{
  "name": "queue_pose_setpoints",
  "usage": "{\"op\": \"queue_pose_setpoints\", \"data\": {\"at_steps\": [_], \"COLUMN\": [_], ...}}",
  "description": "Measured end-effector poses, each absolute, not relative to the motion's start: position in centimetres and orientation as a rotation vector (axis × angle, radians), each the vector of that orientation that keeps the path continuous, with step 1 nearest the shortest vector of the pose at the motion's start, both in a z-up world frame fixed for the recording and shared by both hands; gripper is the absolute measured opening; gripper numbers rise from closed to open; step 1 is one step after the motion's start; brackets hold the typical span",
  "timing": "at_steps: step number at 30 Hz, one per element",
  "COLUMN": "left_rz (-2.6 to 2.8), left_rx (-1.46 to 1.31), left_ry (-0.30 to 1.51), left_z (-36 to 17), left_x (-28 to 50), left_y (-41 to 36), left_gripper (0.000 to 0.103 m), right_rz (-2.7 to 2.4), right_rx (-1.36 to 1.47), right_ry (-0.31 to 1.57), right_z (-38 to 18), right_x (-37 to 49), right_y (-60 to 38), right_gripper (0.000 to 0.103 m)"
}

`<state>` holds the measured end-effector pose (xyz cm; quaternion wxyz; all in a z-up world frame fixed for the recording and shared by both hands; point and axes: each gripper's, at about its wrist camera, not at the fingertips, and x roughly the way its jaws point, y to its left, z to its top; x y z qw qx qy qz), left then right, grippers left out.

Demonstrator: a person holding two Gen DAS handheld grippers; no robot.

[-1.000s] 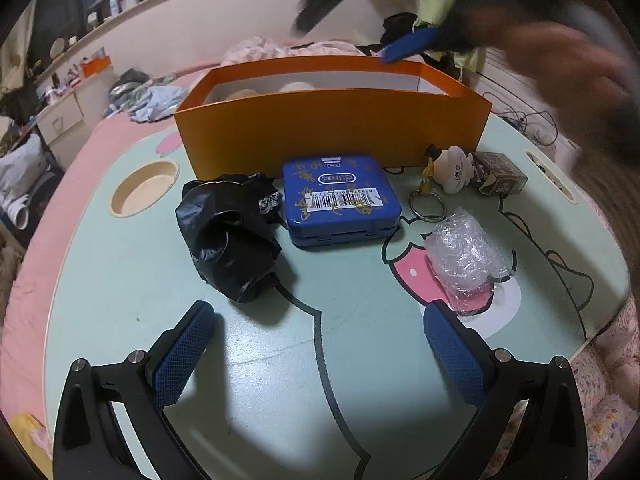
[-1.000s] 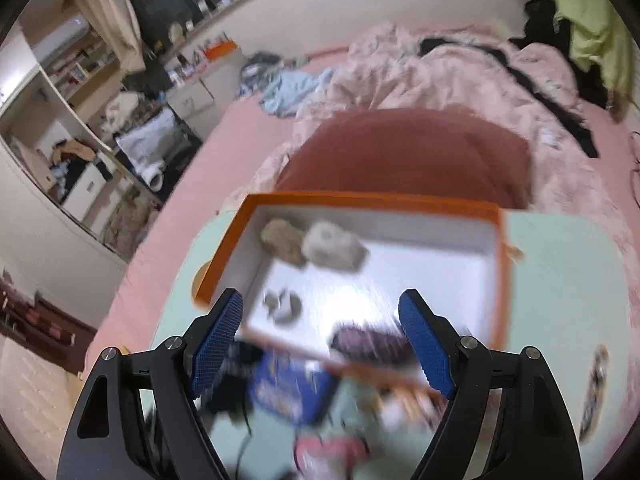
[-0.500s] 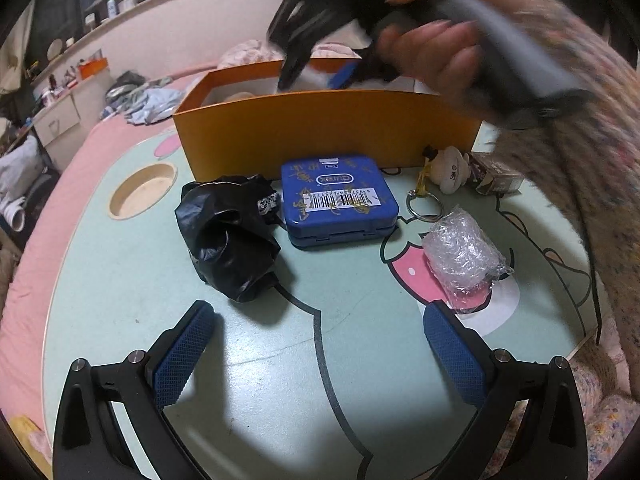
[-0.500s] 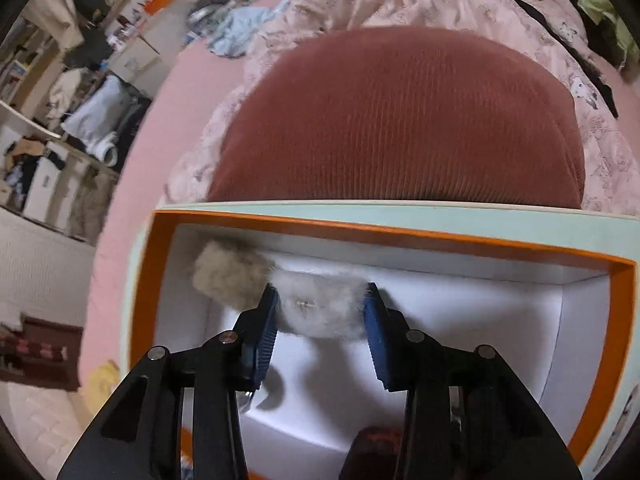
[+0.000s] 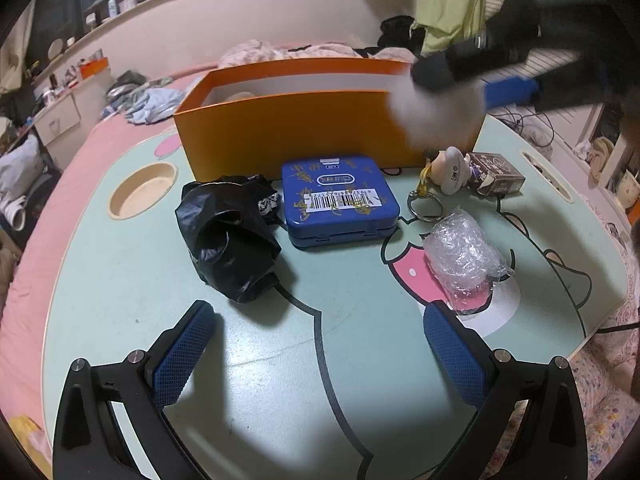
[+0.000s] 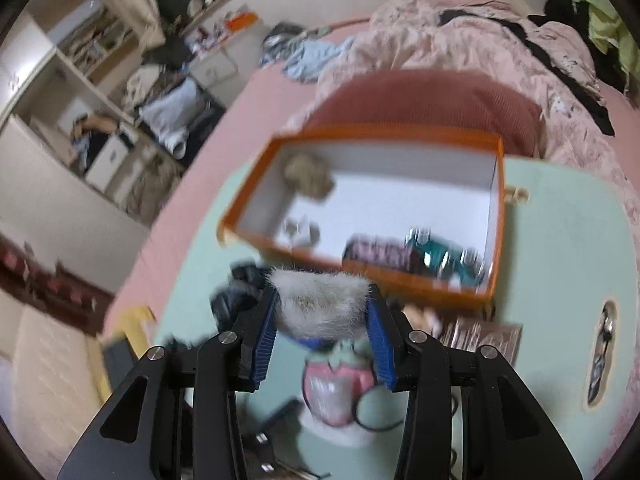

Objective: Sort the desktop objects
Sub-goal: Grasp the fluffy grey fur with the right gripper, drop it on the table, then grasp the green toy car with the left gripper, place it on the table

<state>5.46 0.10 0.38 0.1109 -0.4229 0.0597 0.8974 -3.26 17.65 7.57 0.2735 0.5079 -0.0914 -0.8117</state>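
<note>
My right gripper (image 6: 322, 304) is shut on a white fluffy ball (image 6: 320, 300) and holds it in the air above the table, in front of the orange box (image 6: 416, 280). It shows blurred in the left wrist view (image 5: 436, 108) at the box's right end. My left gripper (image 5: 316, 344) is open and empty, low over the green table (image 5: 360, 360). Ahead of it lie a black plastic bag (image 5: 228, 236), a blue tin (image 5: 338, 200), a clear plastic wrap bundle (image 5: 460, 256), a keychain figure (image 5: 448, 168) and a small brown box (image 5: 496, 178).
The orange box (image 5: 296, 128) holds a tan fluffy ball (image 6: 310, 176), a small grey item and colourful packs at its near side. A round cup recess (image 5: 142, 194) sits at the table's left. A bed with bedding and a red cushion (image 6: 432, 100) lies behind.
My right gripper closed on the white fluffy ball inside the orange box, lifted it out and drew back over the table. My left gripper has not moved.
</note>
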Motion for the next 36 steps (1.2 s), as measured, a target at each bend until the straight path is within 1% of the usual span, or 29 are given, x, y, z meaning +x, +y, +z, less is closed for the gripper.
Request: {"op": "queue_pose_setpoints", "data": {"at_steps": [2,4,6,7,9,12,16,19,20,21,23,25,26,28,30,32,33,34,36], "left_rz": [2.636,2.637,2.638,2.638,2.638,2.638,2.639,2.639,2.64,2.641,2.64,2.626,2.616,2.587,2.559,2.559,2.556,2.535,2.437], "left_rx": [-1.242,-1.241,-1.243,-1.243,-1.243,-1.243,-1.242,-1.245,-1.244,-1.244,-1.245,-1.243,-1.256,-1.261,-1.161,-1.06,-1.056,-1.092,-1.231], "left_ry": [0.175,0.174,0.174,0.174,0.174,0.174,0.175,0.176,0.174,0.174,0.175,0.186,0.192,0.162,0.107,0.114,0.122,0.125,0.079], "left_z": [0.4,0.4,0.4,0.4,0.4,0.4,0.4,0.4,0.4,0.4,0.4,0.5,0.6,1.5,4.5,8.3,9.4,10.8,11.7], "left_x": [5.4,5.4,5.5,5.4,5.5,5.5,5.5,5.5,5.5,5.5,5.5,5.7,5.6,5.4,5.4,4.6,4.0,2.4,-1.1], "left_y": [0.2,0.2,0.2,0.3,0.2,0.2,0.2,0.2,0.2,0.2,0.2,0.3,0.3,0.3,0.3,1.1,1.5,2.3,4.0], "left_gripper": [0.103,0.103,0.103,0.103,0.103,0.103,0.103,0.103,0.103,0.103,0.103,0.103,0.103,0.098,0.097,0.097,0.097,0.097,0.097], "right_rz": [-2.212,-2.277,-2.32,-2.339,-2.393,-2.502,-2.55,-2.571,-2.644,-2.662,-2.635,-2.64,-2.644,-2.645,-2.646,-2.647,-2.647,-2.648,-2.648], "right_rx": [1.388,1.333,1.239,1.214,1.157,1.134,1.215,1.305,1.264,1.25,1.262,1.28,1.273,1.269,1.266,1.265,1.265,1.264,1.261], "right_ry": [-0.234,-0.295,-0.348,-0.356,-0.331,-0.234,-0.135,-0.006,0.101,0.13,0.1,0.097,0.096,0.094,0.091,0.092,0.092,0.093,0.094], "right_z": [6.6,6.5,6.9,7.1,7.0,5.8,2.9,0.3,0.0,-0.1,-0.4,-0.8,-0.8,-0.8,-1.0,-1.1,-1.1,-1.1,-1.1], "right_x": [-3.4,-3.5,-2.6,-2.2,-0.7,2.2,4.1,4.2,4.4,4.4,4.0,3.7,3.6,3.7,3.6,3.7,3.6,3.9,4.0], "right_y": [17.2,18.0,19.1,19.5,20.2,20.9,21.1,20.0,19.4,19.2,19.3,19.6,19.7,19.8,20.0,19.9,19.9,19.8,19.9], "right_gripper": [0.052,0.052,0.061,0.069,0.07,0.07,0.07,0.071,0.072,0.076,0.092,0.103,0.103,0.103,0.103,0.103,0.103,0.103,0.103]}}
